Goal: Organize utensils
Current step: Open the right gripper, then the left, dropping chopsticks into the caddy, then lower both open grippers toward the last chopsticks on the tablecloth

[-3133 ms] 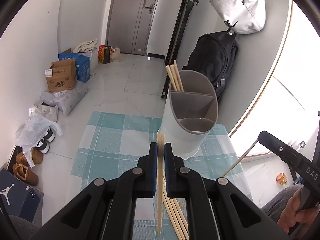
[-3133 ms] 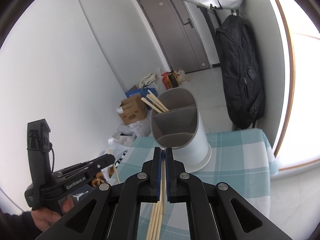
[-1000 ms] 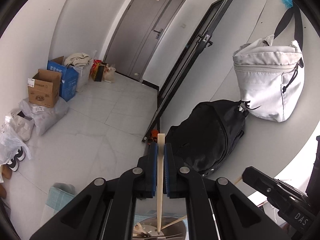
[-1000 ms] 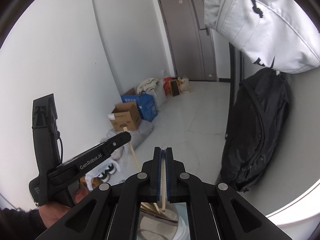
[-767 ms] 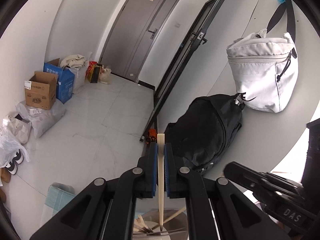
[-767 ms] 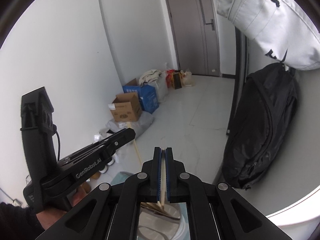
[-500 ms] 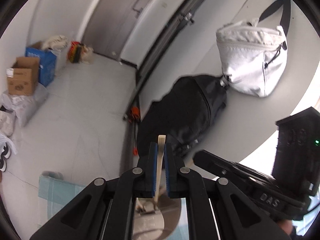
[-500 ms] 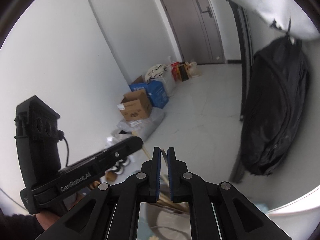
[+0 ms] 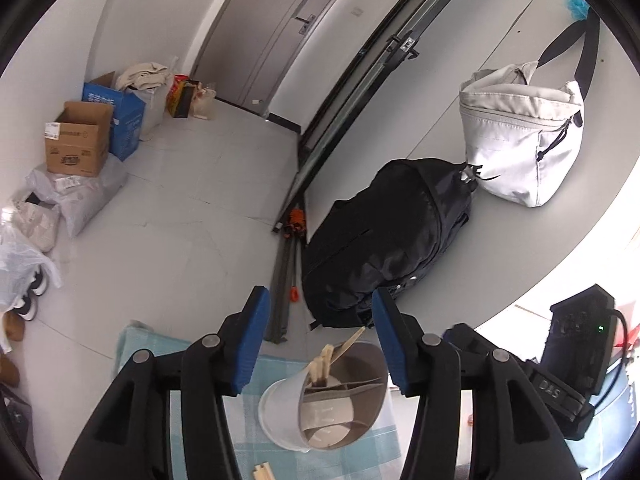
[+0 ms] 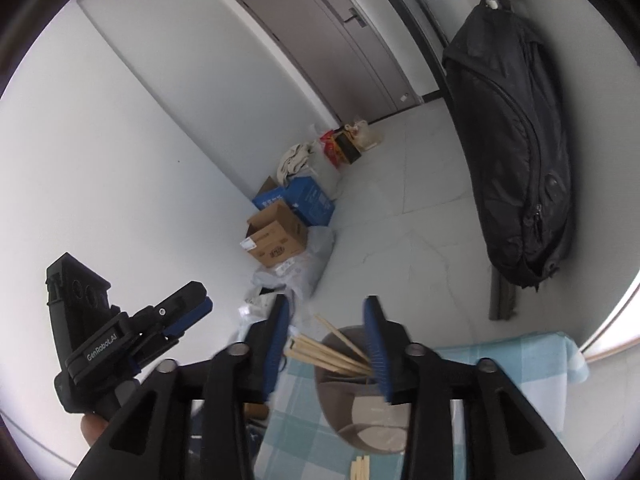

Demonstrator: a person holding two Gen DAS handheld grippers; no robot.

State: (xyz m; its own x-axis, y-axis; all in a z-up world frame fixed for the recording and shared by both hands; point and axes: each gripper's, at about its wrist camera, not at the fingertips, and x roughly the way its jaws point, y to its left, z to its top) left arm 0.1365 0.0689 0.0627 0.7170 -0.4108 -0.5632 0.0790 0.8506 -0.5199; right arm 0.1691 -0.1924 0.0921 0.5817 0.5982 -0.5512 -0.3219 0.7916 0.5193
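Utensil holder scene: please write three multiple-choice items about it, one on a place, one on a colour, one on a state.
1. Where do the chopsticks in the utensil holder stand?
A. the far end compartment
B. the middle compartment
C. the near end compartment

2. What colour are the pads of the left claw?
A. red
B. blue
C. green

3. In what state is the right claw?
A. shut on a chopstick
B. shut on nothing
C. open

Answers:
1. A, the sticks rise from the end compartment farthest from the camera.
2. B, both inner faces are blue.
3. C, its jaws stand wide apart with nothing between them.
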